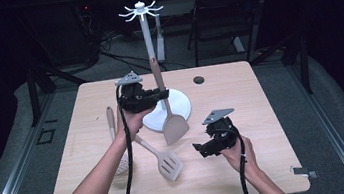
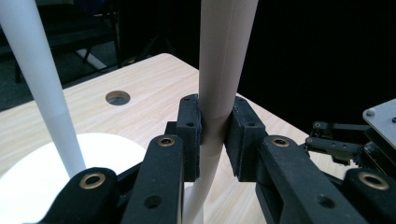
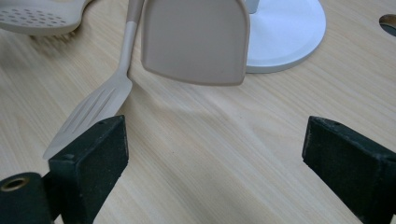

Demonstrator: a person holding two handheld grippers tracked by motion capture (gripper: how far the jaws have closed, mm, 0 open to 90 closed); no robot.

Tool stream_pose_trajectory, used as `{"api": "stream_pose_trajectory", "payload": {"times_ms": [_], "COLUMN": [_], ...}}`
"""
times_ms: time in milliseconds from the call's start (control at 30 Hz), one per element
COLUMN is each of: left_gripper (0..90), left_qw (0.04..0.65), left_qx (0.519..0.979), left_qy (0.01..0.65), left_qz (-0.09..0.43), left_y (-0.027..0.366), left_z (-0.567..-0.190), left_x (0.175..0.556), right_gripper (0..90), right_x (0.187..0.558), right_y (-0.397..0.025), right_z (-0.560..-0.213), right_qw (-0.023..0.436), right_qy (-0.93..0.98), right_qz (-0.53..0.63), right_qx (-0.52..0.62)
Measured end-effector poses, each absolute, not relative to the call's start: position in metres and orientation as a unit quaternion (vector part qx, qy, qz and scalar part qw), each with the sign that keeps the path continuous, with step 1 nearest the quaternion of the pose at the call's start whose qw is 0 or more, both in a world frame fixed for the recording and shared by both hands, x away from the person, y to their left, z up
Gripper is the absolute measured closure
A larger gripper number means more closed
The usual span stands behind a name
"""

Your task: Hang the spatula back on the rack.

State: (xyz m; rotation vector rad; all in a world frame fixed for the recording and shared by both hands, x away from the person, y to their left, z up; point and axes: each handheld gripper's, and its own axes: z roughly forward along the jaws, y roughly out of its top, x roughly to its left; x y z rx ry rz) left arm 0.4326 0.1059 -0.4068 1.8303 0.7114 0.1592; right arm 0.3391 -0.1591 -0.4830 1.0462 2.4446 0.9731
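The left tool (image 1: 162, 95) is clamped on the handle of a solid beige turner (image 1: 174, 127), which hangs roughly upright in front of the white stand (image 1: 146, 34). The turner's blade sits just above the tabletop (image 1: 241, 98), at the near edge of the stand's round base (image 1: 183, 103). The handle tip reaches only partway up the pole, well below the ring of hooks (image 1: 140, 11) at the top. In my judgement the step in hand is hanging this turner on the stand, with the lift begun but the hooking not yet done.

The next move calls for raising the turner until its handle end reaches hook height, then bringing it onto one hook. Whether the handle end has a hole or loop cannot be told here.

The right tool (image 1: 198, 150) stands wide open and holds nothing, low over the tabletop near the front right. A slotted turner (image 1: 166, 162) and a perforated spoon (image 1: 119, 149) lie flat on the tabletop to the left, untouched.

The left gripper view shows what the high view cannot: both black pads (image 2: 191, 135) pressed squarely on the handle (image 2: 219, 84), with the stand's pole (image 2: 42, 88) just beside and apart from it. The right gripper view shows the blade (image 3: 194, 39) in front of the base (image 3: 289, 32), the slotted turner (image 3: 91, 114) close beside it, and the gap between its own two jaws.
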Motion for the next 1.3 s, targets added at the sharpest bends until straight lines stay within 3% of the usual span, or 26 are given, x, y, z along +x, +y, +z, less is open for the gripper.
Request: {"api": "stream_pose_trajectory", "payload": {"times_ms": [1300], "left_gripper": [76.4], "left_qw": [0.553], "left_qx": [0.777], "left_qy": [0.287], "left_qz": [0.088], "left_y": [0.11], "left_z": [-0.357], "left_x": [0.467], "right_gripper": [8.0], "right_x": [0.34], "right_y": [-0.159], "right_z": [-0.485], "right_qw": [0.149], "right_qy": [0.857], "right_qz": [0.336], "right_qx": [0.361]}}
